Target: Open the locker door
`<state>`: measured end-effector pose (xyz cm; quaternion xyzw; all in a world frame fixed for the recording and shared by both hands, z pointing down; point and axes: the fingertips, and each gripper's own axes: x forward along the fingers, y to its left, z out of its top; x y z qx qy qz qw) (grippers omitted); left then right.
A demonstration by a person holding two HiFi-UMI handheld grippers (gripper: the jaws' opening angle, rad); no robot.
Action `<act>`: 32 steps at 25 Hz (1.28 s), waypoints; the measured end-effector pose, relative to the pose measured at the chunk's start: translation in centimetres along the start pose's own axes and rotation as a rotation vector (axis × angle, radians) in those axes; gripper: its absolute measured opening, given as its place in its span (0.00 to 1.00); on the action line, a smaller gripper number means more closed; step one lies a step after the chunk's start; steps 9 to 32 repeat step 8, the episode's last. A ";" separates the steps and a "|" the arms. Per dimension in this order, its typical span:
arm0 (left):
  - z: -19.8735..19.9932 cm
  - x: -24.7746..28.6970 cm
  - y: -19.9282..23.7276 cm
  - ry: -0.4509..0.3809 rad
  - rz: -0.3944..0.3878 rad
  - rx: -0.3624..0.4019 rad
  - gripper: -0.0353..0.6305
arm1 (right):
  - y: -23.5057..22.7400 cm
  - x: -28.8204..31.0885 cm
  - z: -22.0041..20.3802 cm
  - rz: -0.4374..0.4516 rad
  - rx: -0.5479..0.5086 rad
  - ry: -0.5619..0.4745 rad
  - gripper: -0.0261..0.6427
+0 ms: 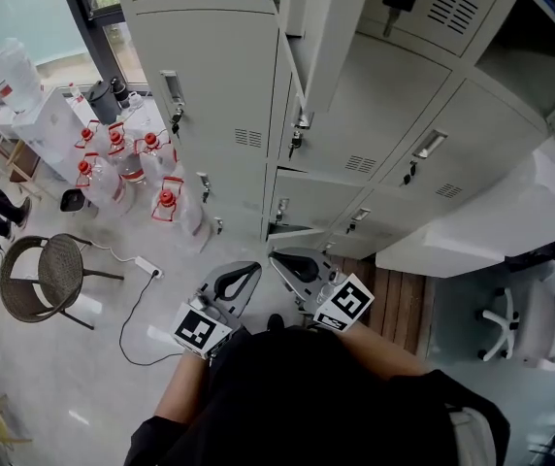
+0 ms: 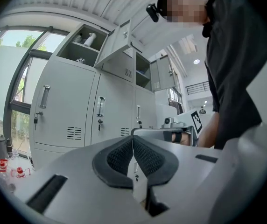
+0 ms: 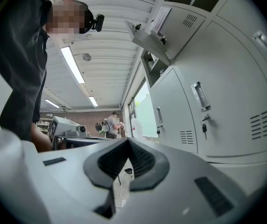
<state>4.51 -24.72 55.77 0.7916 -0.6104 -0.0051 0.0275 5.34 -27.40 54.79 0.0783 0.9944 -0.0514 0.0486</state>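
A bank of grey lockers (image 1: 355, 153) stands in front of me. One upper locker door (image 1: 326, 27) is swung open, and the doors below it are closed with keys in their locks. That open door (image 2: 117, 43) shows high up in the left gripper view, and as the open door (image 3: 164, 24) in the right gripper view. My left gripper (image 1: 234, 284) and right gripper (image 1: 297, 265) are held low, close to my body and well short of the lockers. The left gripper (image 2: 133, 141) is shut with nothing between its pads. The right gripper (image 3: 128, 141) is shut and empty too.
Several water jugs with red caps (image 1: 127, 163) stand on the floor left of the lockers, near a water dispenser (image 1: 25, 95). A wicker chair (image 1: 49, 275) and a power strip (image 1: 148, 266) are at the left. A white desk (image 1: 491, 221) and an office chair (image 1: 520, 318) are at the right.
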 end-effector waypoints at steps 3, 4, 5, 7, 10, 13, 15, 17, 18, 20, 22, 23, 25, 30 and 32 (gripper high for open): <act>0.1 0.5 0.5 -0.002 -0.008 -0.007 0.08 | -0.4 -0.3 0.3 -0.026 -0.007 -0.005 0.06; 0.1 0.7 0.5 -0.003 -0.015 -0.001 0.08 | -0.6 -0.6 0.3 -0.034 -0.005 -0.006 0.06; 0.2 1.0 0.4 -0.005 -0.022 0.004 0.08 | -0.8 -0.8 0.3 -0.042 -0.003 -0.005 0.06; 0.0 1.4 0.2 -0.006 -0.031 0.004 0.08 | -1.0 -1.5 0.1 -0.056 0.008 -0.001 0.06; -0.1 1.6 0.1 -0.005 -0.034 0.002 0.08 | -1.1 -1.8 0.0 -0.063 0.014 0.002 0.06; -0.1 1.6 0.1 -0.005 -0.034 0.002 0.08 | -1.1 -1.8 0.0 -0.063 0.014 0.002 0.06; -0.1 1.6 0.1 -0.005 -0.034 0.002 0.08 | -1.1 -1.8 0.0 -0.063 0.014 0.002 0.06; -0.1 1.6 0.1 -0.005 -0.034 0.002 0.08 | -1.1 -1.8 0.0 -0.063 0.014 0.002 0.06; -0.1 1.6 0.1 -0.005 -0.034 0.002 0.08 | -1.1 -1.8 0.0 -0.063 0.014 0.002 0.06; -0.1 1.6 0.1 -0.005 -0.034 0.002 0.08 | -1.1 -1.8 0.0 -0.063 0.014 0.002 0.06; -0.1 1.6 0.1 -0.005 -0.034 0.002 0.08 | -1.1 -1.8 0.0 -0.063 0.014 0.002 0.06; -0.1 1.6 0.1 -0.005 -0.034 0.002 0.08 | -1.1 -1.8 0.0 -0.063 0.014 0.002 0.06; -0.1 1.6 0.1 -0.005 -0.034 0.002 0.08 | -1.1 -1.8 0.0 -0.063 0.014 0.002 0.06; -0.1 1.6 0.1 -0.005 -0.034 0.002 0.08 | -1.1 -1.8 0.0 -0.063 0.014 0.002 0.06; -0.1 1.6 0.1 -0.005 -0.034 0.002 0.08 | -1.1 -1.8 0.0 -0.063 0.014 0.002 0.06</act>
